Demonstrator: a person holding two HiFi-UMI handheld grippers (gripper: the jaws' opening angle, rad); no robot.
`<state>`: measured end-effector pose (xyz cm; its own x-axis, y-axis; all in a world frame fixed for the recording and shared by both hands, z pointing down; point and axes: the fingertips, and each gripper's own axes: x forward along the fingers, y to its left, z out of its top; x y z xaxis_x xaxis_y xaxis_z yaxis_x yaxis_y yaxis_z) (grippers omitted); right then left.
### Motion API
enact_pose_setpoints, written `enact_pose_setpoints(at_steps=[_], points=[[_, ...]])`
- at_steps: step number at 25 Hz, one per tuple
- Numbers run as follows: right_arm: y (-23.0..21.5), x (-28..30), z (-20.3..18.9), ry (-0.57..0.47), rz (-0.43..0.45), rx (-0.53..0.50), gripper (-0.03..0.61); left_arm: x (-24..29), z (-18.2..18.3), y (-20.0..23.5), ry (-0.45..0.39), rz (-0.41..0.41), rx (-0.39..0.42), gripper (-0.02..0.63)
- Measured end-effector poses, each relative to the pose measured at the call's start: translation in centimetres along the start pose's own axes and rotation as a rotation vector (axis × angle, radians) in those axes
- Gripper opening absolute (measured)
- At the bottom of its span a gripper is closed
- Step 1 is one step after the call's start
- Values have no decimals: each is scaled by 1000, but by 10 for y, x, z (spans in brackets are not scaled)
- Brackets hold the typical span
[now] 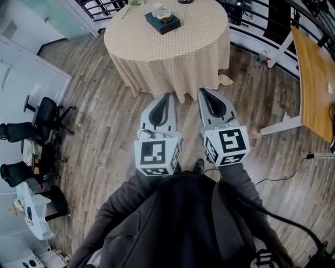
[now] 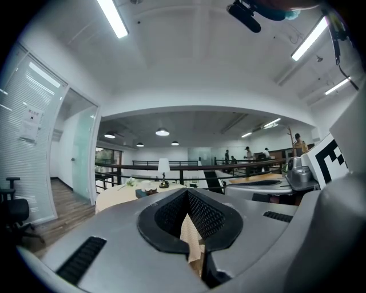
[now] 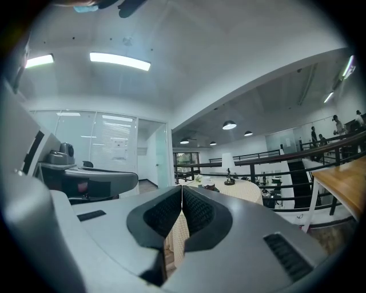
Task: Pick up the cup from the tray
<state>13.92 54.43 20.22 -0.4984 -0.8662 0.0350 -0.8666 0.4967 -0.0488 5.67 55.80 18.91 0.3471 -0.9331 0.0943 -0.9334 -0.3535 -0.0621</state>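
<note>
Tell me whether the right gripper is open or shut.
Shut: in its own view, the right gripper shows its black pads meeting at the tips, with nothing held between them.

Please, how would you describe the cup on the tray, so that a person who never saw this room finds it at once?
Find the round table covered with a beige cloth, in the middle of the wooden floor. Toward its far side lies a dark square tray, and the cup stands on it. It is small and brownish, unlike the white item just behind it.
</note>
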Motion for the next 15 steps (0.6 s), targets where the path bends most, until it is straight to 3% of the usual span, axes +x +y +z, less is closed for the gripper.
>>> enact_pose_setpoints(at_steps=[7,15], points=[[-34,-3,-6,6,-23,50,6,9,-7,1,47,48,-1,3],[-35,30,4,-13,-19,-42,6,38,-23,18,61,42,-28,3]])
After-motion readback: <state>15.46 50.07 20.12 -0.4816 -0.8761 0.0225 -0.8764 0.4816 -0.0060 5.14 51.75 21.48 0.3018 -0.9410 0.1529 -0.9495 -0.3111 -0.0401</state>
